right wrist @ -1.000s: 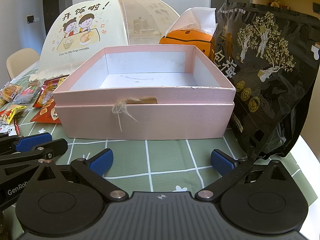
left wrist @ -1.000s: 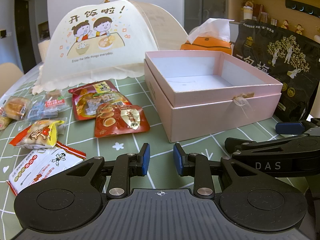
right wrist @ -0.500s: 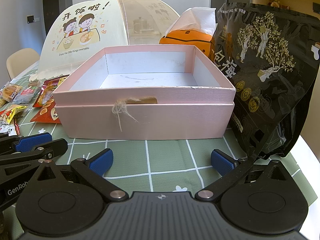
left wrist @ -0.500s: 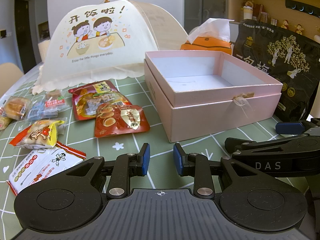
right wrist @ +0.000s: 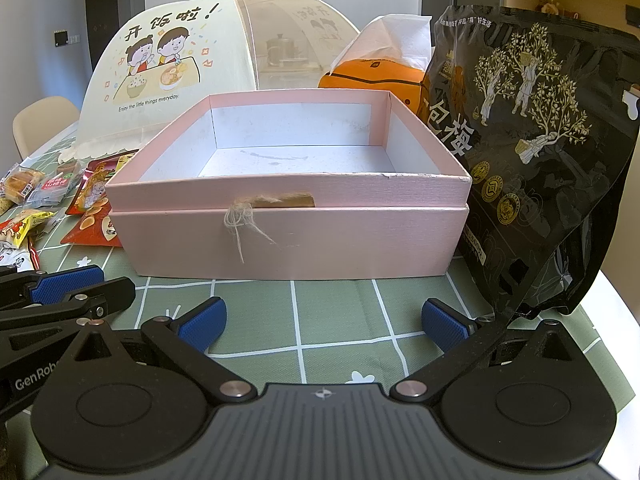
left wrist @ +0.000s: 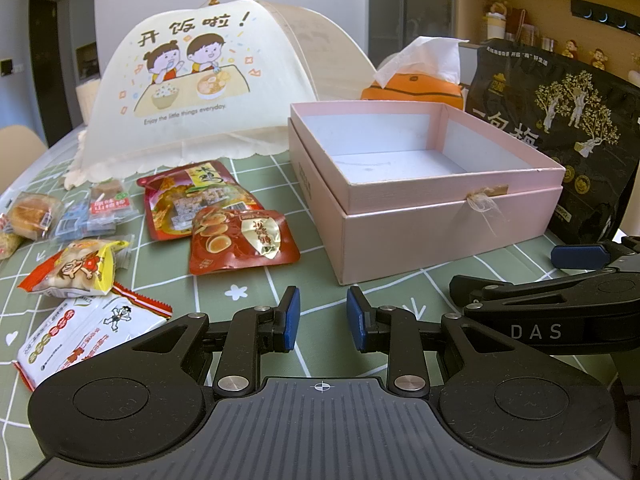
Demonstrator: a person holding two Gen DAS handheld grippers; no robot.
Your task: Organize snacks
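Observation:
An open, empty pink box [left wrist: 440, 220] [right wrist: 288, 240] stands on the green checked tablecloth. Several snack packets lie left of it: two red pouches [left wrist: 240, 240] [left wrist: 192, 200], a yellow packet [left wrist: 76, 268], a white and red packet [left wrist: 84, 332] and small wrapped cakes [left wrist: 32, 216]. A large black plum bag [right wrist: 532, 152] [left wrist: 560, 136] stands right of the box. My left gripper [left wrist: 320, 316] is low over the cloth in front of the box, empty, jaws a narrow gap apart. My right gripper [right wrist: 322, 324] is wide open and empty in front of the box.
A cream mesh food cover [left wrist: 208, 88] stands behind the snacks. An orange tissue box [left wrist: 412, 84] sits behind the pink box. The right gripper's arm [left wrist: 560, 304] shows at the right of the left wrist view. The table edge is at the far right [right wrist: 616, 312].

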